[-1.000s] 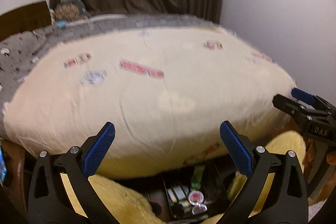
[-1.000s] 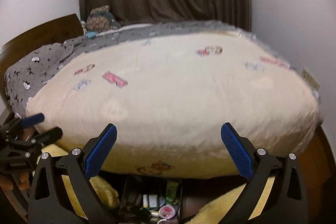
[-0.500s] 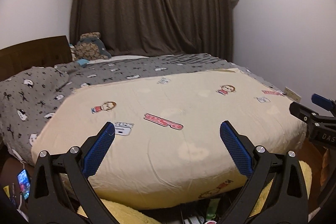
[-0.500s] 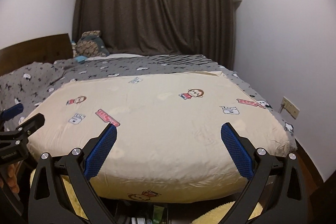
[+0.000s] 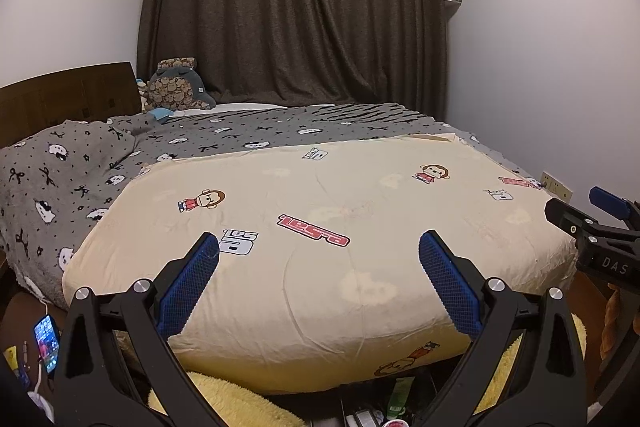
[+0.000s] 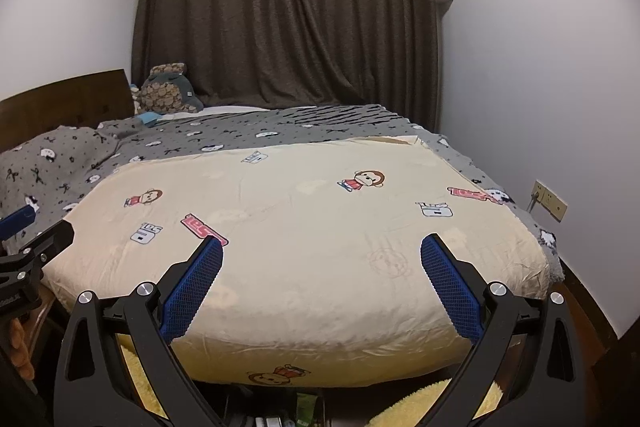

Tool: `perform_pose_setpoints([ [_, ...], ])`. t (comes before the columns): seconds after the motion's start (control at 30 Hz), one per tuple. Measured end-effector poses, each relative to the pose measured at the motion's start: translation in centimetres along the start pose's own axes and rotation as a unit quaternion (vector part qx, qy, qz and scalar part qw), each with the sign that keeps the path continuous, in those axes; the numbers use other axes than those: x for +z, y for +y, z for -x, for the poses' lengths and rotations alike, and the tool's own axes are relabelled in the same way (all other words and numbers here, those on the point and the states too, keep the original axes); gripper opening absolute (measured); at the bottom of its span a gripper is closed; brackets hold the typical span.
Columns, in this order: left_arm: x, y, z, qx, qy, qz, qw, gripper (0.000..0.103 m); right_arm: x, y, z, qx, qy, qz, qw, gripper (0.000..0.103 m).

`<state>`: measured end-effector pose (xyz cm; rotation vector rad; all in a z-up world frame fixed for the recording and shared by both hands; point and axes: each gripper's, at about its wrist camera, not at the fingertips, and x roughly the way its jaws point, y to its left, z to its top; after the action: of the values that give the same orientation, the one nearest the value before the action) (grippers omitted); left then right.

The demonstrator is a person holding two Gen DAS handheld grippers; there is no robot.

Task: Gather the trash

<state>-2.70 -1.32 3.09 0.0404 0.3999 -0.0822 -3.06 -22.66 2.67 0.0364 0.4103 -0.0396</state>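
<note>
My left gripper (image 5: 319,247) is open and empty, held above the foot of a bed with a cream cartoon-print quilt (image 5: 320,227). My right gripper (image 6: 321,250) is open and empty too, held beside it over the same quilt (image 6: 312,227). The right gripper also shows at the right edge of the left wrist view (image 5: 592,227), and the left gripper at the left edge of the right wrist view (image 6: 36,243). No trash item is plain to see on the quilt. A dark box of small items (image 5: 384,411) lies on the floor under the bed's foot, mostly cut off.
A grey patterned blanket (image 5: 100,163) covers the bed's far and left side, with a plush toy (image 5: 176,87) by the wooden headboard (image 5: 64,99). Dark curtains (image 5: 296,7) hang behind. A yellow fluffy rug (image 5: 232,403) lies below. A lit phone (image 5: 46,343) lies at lower left. A wall socket (image 6: 550,201) is on the right.
Both views have tilted up from the floor at the bed's foot to the whole bed and room. The blur has gone. Both grippers stay open.
</note>
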Motion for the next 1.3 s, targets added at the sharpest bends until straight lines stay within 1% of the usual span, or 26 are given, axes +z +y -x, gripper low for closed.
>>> perform_pose_setpoints([
  [0.3, 0.09, 0.12, 0.05, -0.003, 0.001, 0.001, 1.0000, 0.095, 0.01, 0.03, 0.08, -0.006, -0.001, -0.004, 1.000, 0.099],
  [1.3, -0.20, 0.13, 0.23, -0.003, -0.001, 0.005, 1.0000, 0.095, -0.10, 0.40, 0.29, 0.000, -0.001, -0.010, 1.000, 0.099],
])
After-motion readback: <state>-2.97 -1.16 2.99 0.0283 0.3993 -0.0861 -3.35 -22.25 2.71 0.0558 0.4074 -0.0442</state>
